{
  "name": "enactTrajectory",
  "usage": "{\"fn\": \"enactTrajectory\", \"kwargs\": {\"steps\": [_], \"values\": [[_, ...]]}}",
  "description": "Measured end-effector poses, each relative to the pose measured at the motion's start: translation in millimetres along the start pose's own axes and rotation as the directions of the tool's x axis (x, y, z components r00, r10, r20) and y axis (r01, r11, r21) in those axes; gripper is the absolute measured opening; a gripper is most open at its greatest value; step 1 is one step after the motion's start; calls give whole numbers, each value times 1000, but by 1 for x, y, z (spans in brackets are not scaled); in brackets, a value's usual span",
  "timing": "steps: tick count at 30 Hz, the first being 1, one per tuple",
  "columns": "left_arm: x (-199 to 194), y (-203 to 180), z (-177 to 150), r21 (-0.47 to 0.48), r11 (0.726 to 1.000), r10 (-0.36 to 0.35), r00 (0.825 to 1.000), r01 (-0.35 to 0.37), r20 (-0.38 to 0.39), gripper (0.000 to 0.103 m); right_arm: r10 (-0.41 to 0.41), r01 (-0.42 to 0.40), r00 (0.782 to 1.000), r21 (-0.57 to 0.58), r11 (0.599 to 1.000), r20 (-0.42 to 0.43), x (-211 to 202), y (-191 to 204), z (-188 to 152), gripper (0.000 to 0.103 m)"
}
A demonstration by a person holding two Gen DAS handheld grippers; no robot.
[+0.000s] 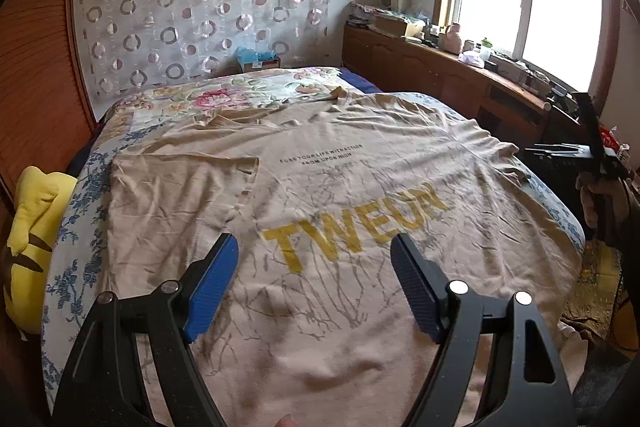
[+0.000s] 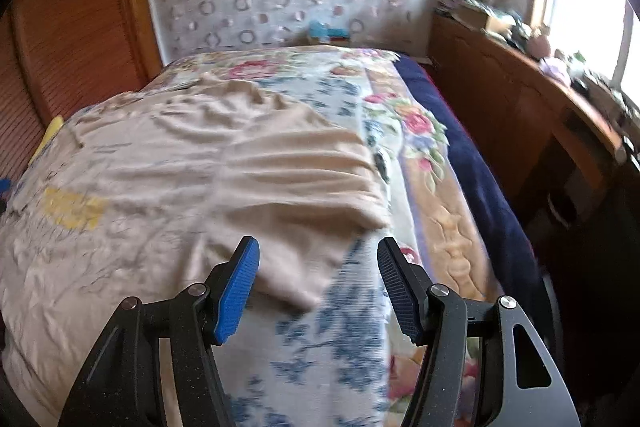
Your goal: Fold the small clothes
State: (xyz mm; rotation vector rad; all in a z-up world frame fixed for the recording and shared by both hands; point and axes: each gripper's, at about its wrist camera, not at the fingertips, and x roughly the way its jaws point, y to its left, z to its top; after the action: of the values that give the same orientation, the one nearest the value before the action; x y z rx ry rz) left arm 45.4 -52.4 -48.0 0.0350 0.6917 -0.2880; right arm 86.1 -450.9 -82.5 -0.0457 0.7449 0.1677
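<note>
A beige T-shirt (image 1: 320,195) with yellow "TWEUN" lettering lies spread over the bed. Its left sleeve (image 1: 180,183) is folded in onto the body. My left gripper (image 1: 314,247) is open and empty above the shirt's lower middle. My right gripper (image 2: 318,251) is open and empty above the shirt's right sleeve (image 2: 304,179), which lies flat and wrinkled by the bed's right side. The right gripper also shows at the far right of the left wrist view (image 1: 560,149). The right wrist view is blurred.
The bed has a floral cover (image 2: 420,131) and a blue blanket edge (image 2: 472,163). A yellow plush (image 1: 32,227) lies at the bed's left. A wooden cabinet (image 1: 440,67) with clutter stands at the right under the window. A wooden wardrobe (image 2: 72,39) is at the left.
</note>
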Motion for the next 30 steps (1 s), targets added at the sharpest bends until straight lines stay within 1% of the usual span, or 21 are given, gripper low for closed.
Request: {"fn": "enactTrajectory", "kwargs": {"steps": [2,4,10,12,15,17,18,19,20,21,22,23,26,30], "values": [[1,-1,-1,-1,1000,-2,1000,2,-3,79,2,-2,1000,24,1000,-12,6,-9,1,63],[2,-1,-2,-2,1000,-3,1000,3,-6,79,5,-4,1000,38,999,-26,14,-16,9,63],[4,1,-3,-9,1000,-1,1000,1,-13,79,43,-40,997,58,998,-64,40,-28,26,63],[5,2,-3,-8,1000,0,1000,0,-19,79,46,-41,996,65,997,-73,48,-35,31,61],[7,2,-4,-6,1000,3,1000,-3,-25,79,49,-43,995,60,997,-87,57,-34,34,53],[8,3,-5,-9,1000,1,1000,-1,-25,79,48,-44,995,35,998,-90,65,-34,39,42],[8,3,-5,-8,1000,2,1000,-2,-26,79,49,-47,995,24,999,-85,65,-34,40,39],[8,3,-5,-9,1000,1,1000,-1,-26,79,49,-48,995,13,999,-83,65,-33,41,34],[8,3,-5,-9,1000,0,1000,-1,-26,79,36,-36,996,7,999,-80,65,-32,42,26],[8,3,-5,-9,1000,1,1000,-1,-26,79,16,-16,997,2,1000,-78,65,-31,42,23],[8,3,-5,-9,1000,2,1000,-3,-26,79,-1,0,997,-6,1000,-76,65,-30,43,11],[8,3,-5,-10,1000,2,1000,-2,-26,79,-15,14,997,-20,1000,-73,64,-26,44,5],[8,4,-6,-12,1000,5,1000,-5,-27,79,-11,9,998,-49,999,-56,60,-16,46,5],[7,6,-8,-19,1000,6,1000,-6,-25,79,28,-27,999,-89,996,15,40,8,55,5]]}}
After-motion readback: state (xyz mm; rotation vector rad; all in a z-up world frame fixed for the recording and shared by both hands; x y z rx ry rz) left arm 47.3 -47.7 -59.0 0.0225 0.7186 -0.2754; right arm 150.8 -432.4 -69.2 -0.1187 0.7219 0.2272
